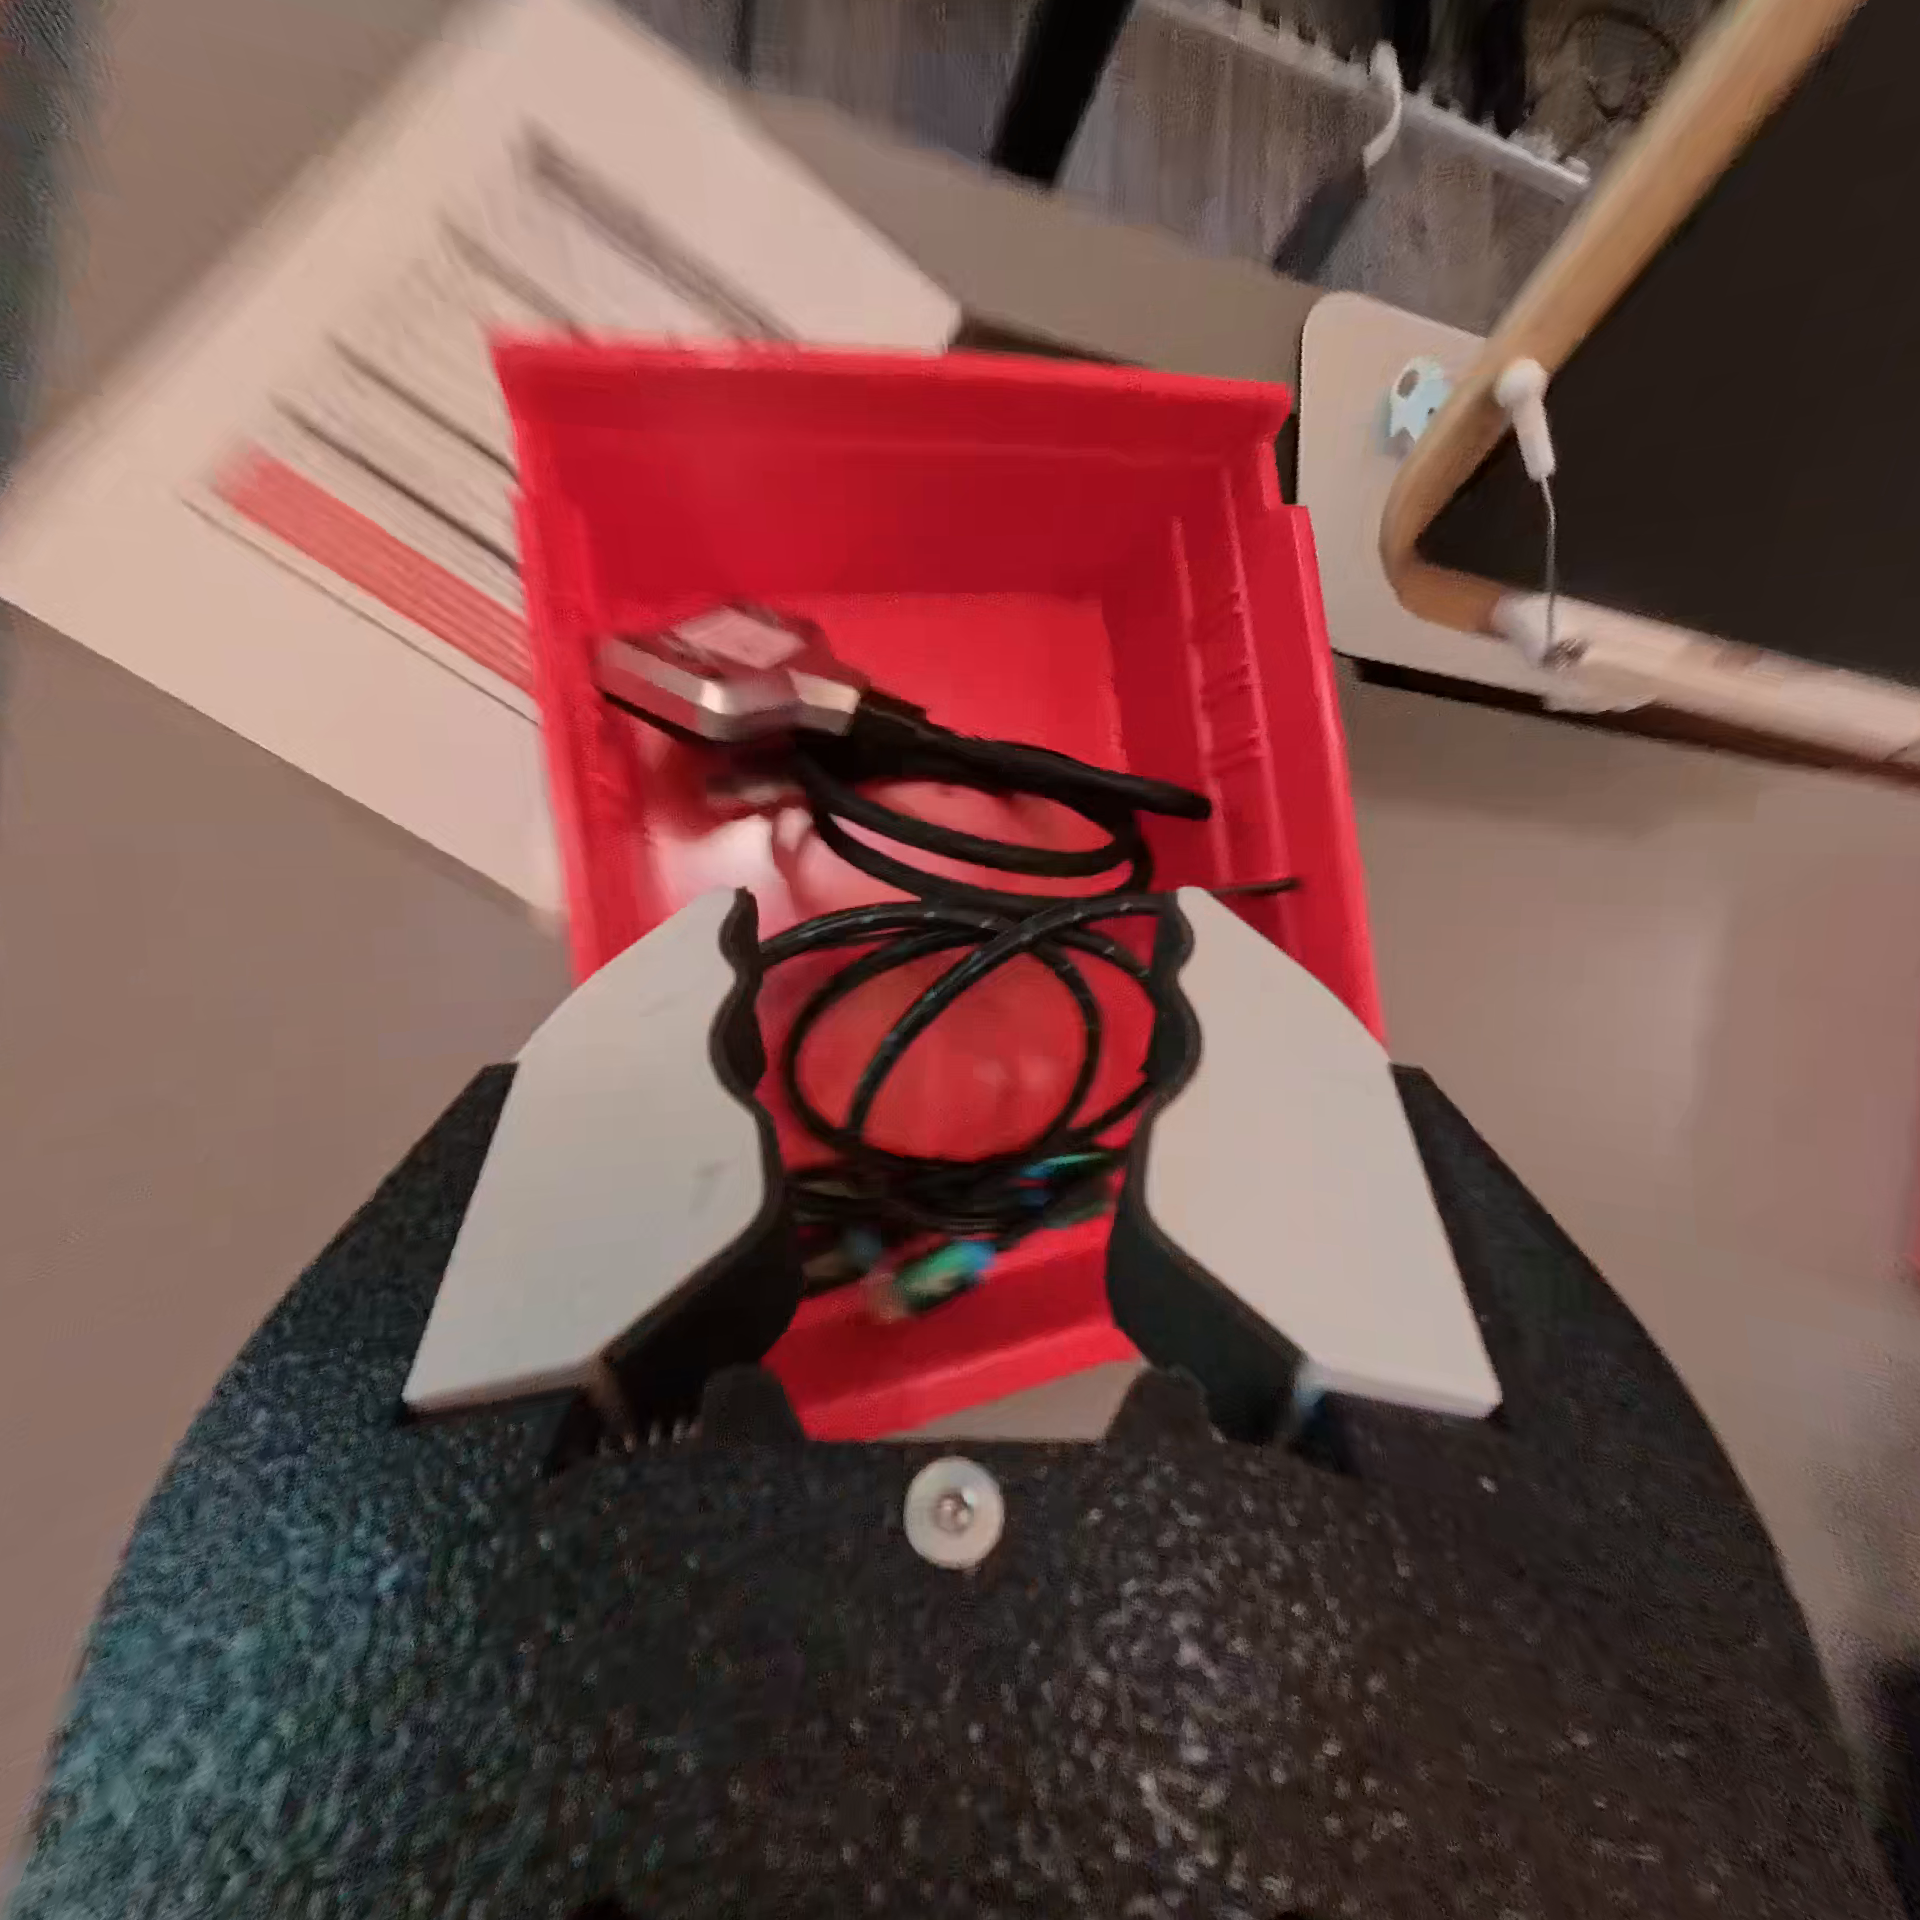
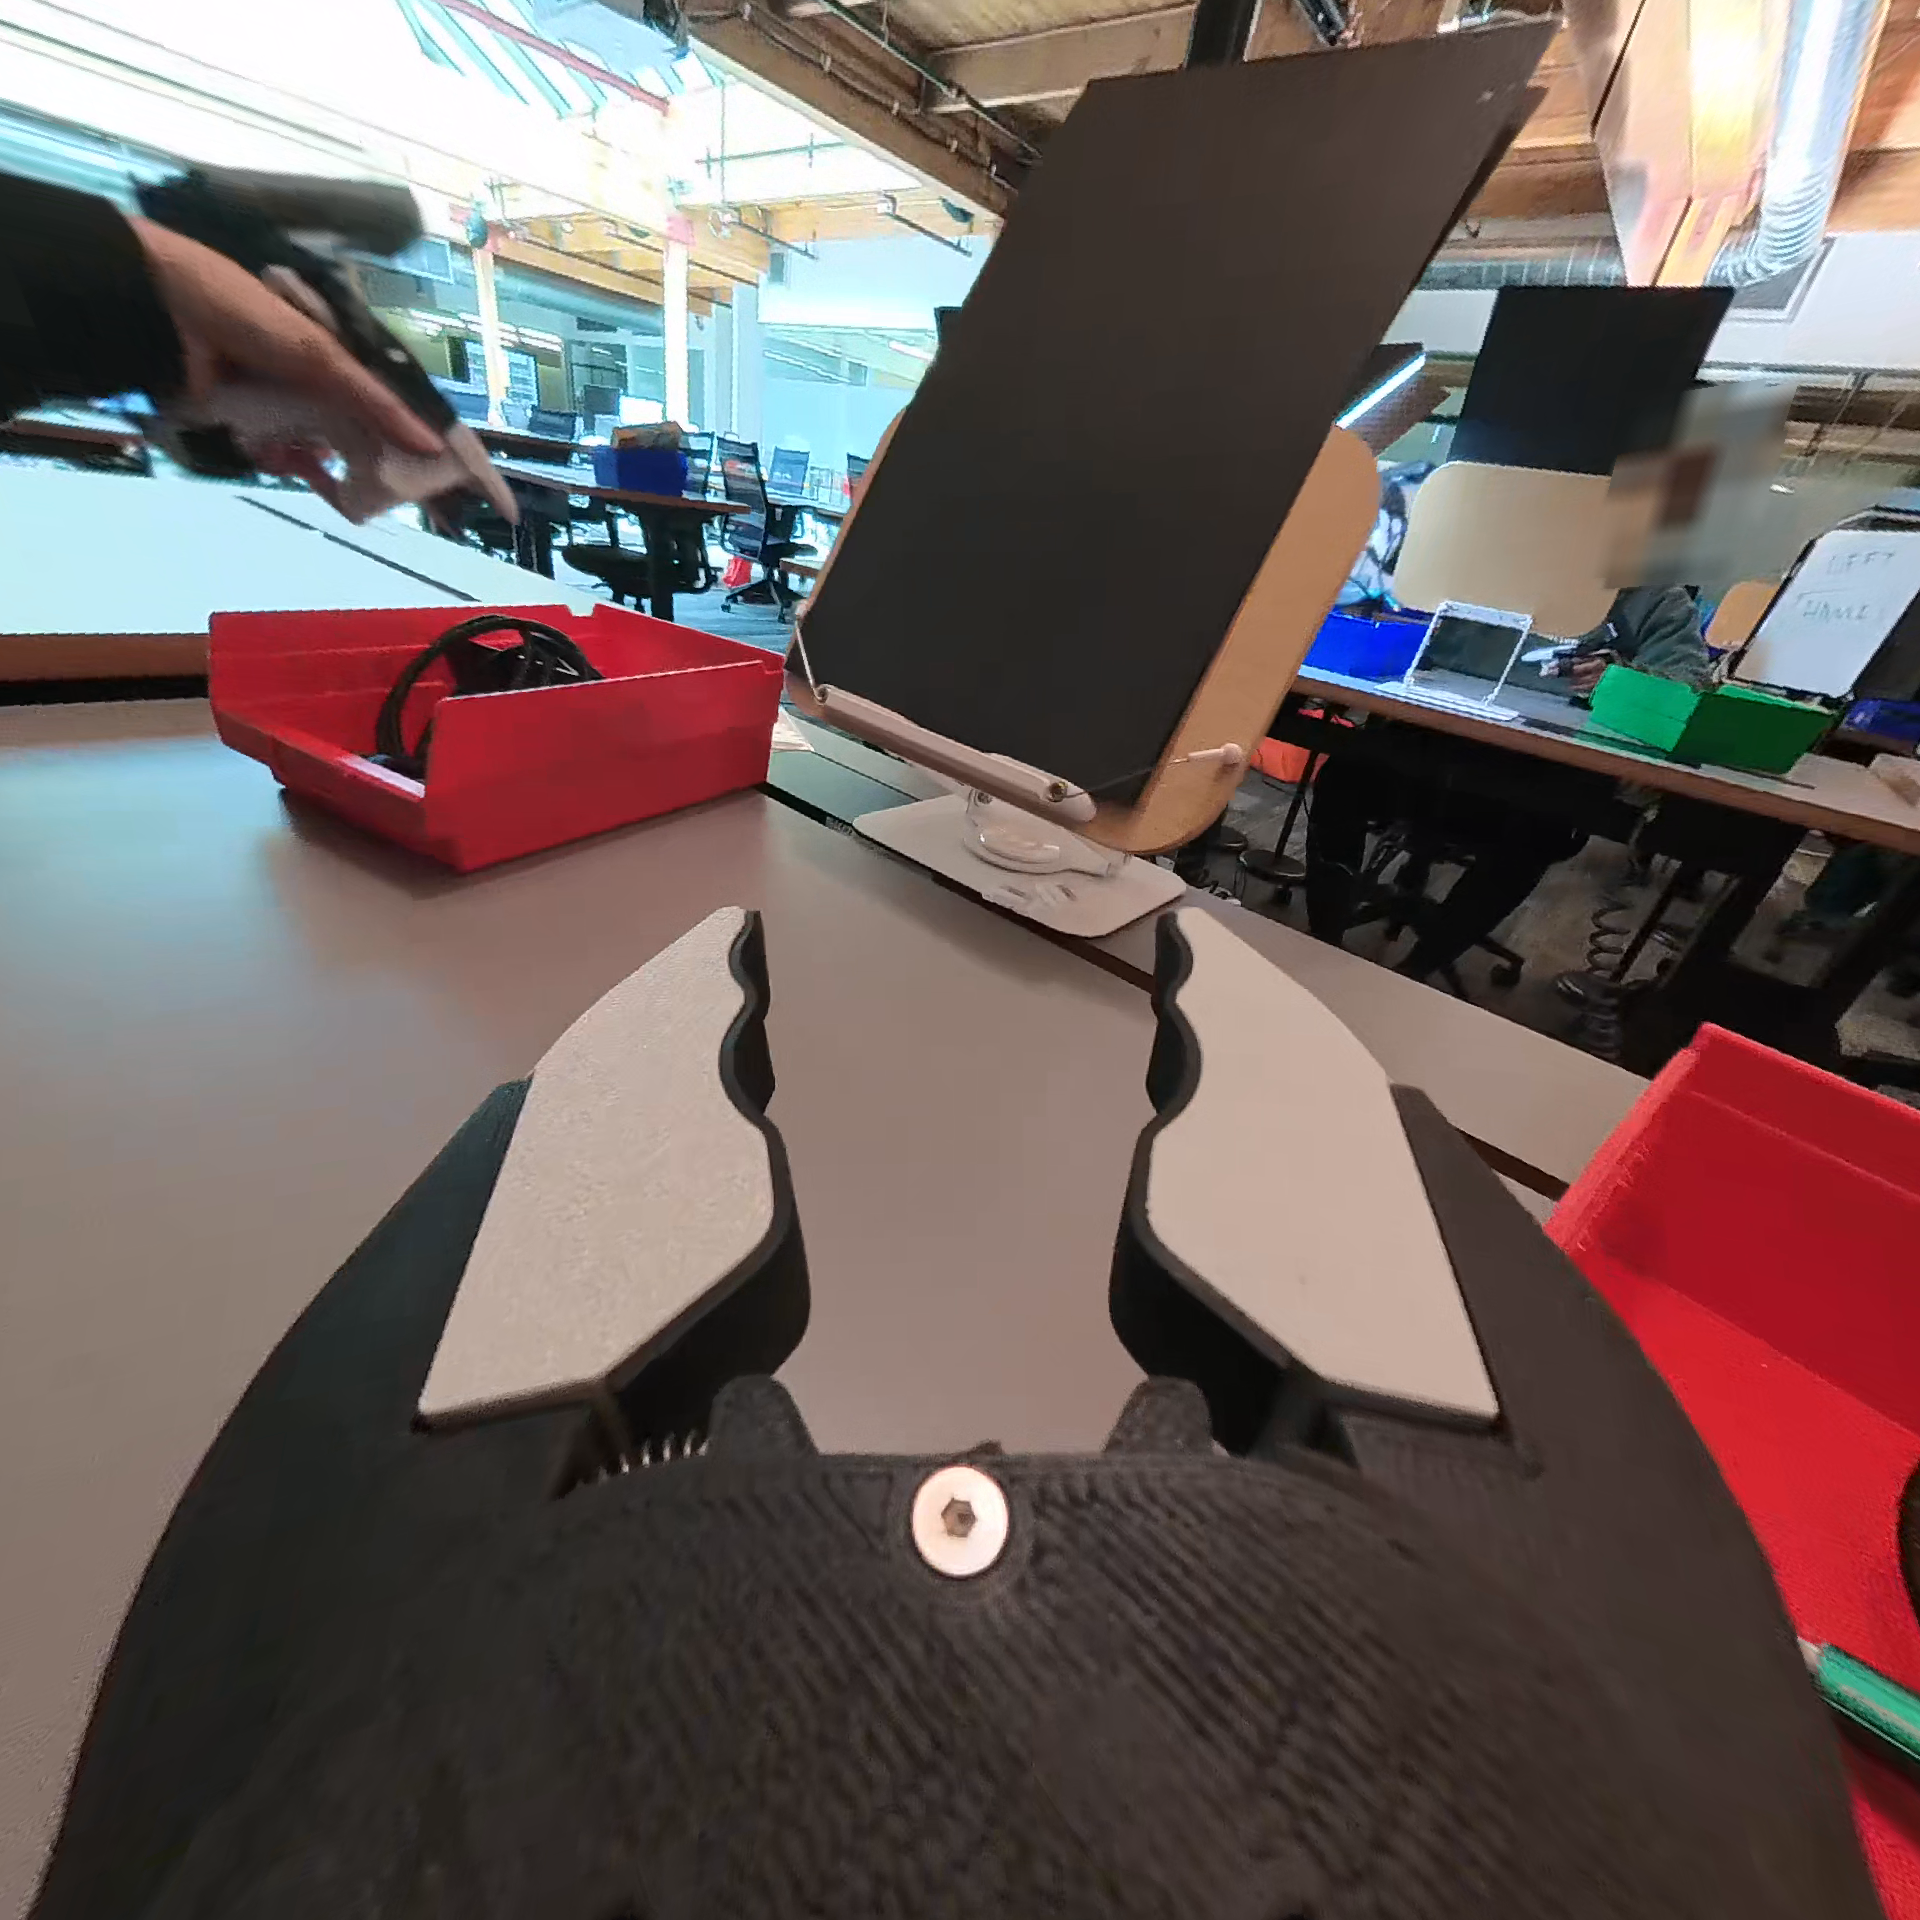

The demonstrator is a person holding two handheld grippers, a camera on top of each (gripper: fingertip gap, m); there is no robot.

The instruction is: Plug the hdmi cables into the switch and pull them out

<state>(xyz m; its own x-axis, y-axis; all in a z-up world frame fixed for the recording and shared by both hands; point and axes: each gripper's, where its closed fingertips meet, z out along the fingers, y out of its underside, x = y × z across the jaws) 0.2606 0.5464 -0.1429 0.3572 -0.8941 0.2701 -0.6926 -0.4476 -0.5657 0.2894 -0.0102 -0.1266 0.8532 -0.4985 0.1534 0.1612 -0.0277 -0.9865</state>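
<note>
A red bin (image 1: 894,488) on the grey table holds a silver HDMI switch (image 1: 717,675) at its far left and coiled black HDMI cables (image 1: 966,997). My left gripper (image 1: 956,914) is open and empty, hovering above the bin over the coils. The left wrist view is blurred by motion. In the right wrist view the same bin (image 2: 582,748) sits at the far left with the cables (image 2: 468,665) sticking up. The left gripper shows blurred above it, held in a hand (image 2: 312,384). My right gripper (image 2: 961,935) is open and empty, low over the bare table.
A black board on a wooden stand (image 2: 1122,436) stands behind the bin; its base (image 2: 1039,883) is near the table's far edge. A second red bin (image 2: 1745,1278) lies at my right. A white box (image 1: 343,416) lies left of the first bin. A person sits at a far table.
</note>
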